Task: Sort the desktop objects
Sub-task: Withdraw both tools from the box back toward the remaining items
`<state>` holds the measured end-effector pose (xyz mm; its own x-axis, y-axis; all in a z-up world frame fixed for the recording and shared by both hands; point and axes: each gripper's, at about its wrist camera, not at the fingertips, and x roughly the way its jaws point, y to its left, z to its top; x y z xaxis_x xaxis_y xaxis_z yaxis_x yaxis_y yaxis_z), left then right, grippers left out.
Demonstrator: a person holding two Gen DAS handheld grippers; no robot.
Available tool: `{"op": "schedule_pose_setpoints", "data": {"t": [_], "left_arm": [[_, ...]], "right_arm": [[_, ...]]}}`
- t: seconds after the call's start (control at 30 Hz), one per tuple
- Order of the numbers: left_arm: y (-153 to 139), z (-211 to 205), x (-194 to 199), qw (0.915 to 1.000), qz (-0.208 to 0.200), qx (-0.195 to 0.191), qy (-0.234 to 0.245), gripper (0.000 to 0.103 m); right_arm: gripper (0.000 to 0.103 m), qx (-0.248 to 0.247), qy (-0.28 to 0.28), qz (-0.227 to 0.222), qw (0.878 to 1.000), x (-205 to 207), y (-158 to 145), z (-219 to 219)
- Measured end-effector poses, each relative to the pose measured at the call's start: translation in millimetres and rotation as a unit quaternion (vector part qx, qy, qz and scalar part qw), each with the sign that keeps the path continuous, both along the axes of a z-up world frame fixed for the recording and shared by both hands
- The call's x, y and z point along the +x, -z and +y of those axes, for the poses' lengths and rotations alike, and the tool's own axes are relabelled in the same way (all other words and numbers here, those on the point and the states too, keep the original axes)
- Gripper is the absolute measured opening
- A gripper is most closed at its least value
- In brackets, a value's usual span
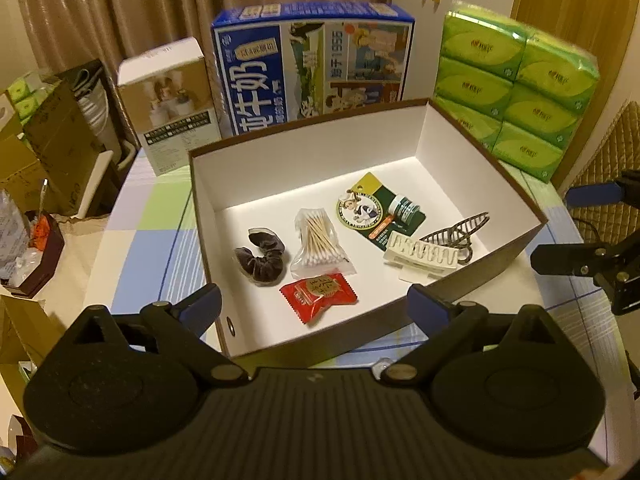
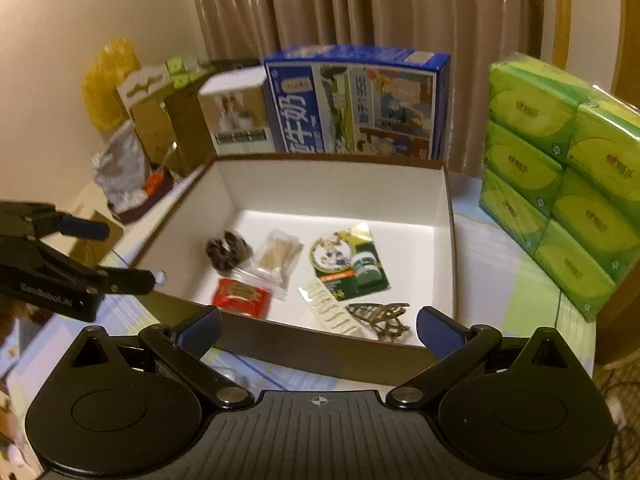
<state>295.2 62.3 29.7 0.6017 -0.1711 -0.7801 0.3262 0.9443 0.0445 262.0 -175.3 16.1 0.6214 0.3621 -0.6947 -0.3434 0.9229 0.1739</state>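
A brown box with white inside (image 1: 404,316) (image 2: 304,348) stands on the table. In it lie a dark scrunchie (image 1: 260,256) (image 2: 227,254), a bag of cotton swabs (image 1: 320,244) (image 2: 276,260), a red candy packet (image 1: 318,296) (image 2: 241,296), a green card with a small jar (image 1: 384,208) (image 2: 352,266), a white hair clip (image 1: 422,258) (image 2: 330,312) and a bronze claw clip (image 1: 460,232) (image 2: 380,318). My left gripper (image 1: 314,304) (image 2: 120,252) is open and empty at the box's near edge. My right gripper (image 2: 320,330) (image 1: 568,228) is open and empty, just outside the near wall.
A blue milk carton box (image 1: 312,60) (image 2: 356,104), a white-brown box (image 1: 168,104) (image 2: 236,116) and a stack of green tissue packs (image 1: 516,92) (image 2: 560,176) stand behind and right of the box. Cardboard boxes and clutter (image 1: 36,168) lie to the left.
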Motion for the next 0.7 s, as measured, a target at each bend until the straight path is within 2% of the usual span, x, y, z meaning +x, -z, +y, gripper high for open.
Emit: {"op": "schedule_pose_setpoints", "data": {"t": [0.27,0.43,0.7], "left_arm": [[-12.8,9.5,-40.8,0.9991,-0.017,-0.033,-0.021,0.100],[-11.1,13.6,-68.8,0.9982,-0.026,-0.042,-0.035,0.100],[6.2,11.8,-99.3,0.9977,-0.005,-0.056,-0.039,0.102]], "right_arm": [[0.101,0.004,0.004,-0.023,1.000,-43.2,-6.3,4.4],[0.101,0.010,0.013,-0.019,1.000,-68.0,0.9,3.0],[0.101,0.016,0.025,-0.001,1.000,-92.7,13.1,-0.7]]}}
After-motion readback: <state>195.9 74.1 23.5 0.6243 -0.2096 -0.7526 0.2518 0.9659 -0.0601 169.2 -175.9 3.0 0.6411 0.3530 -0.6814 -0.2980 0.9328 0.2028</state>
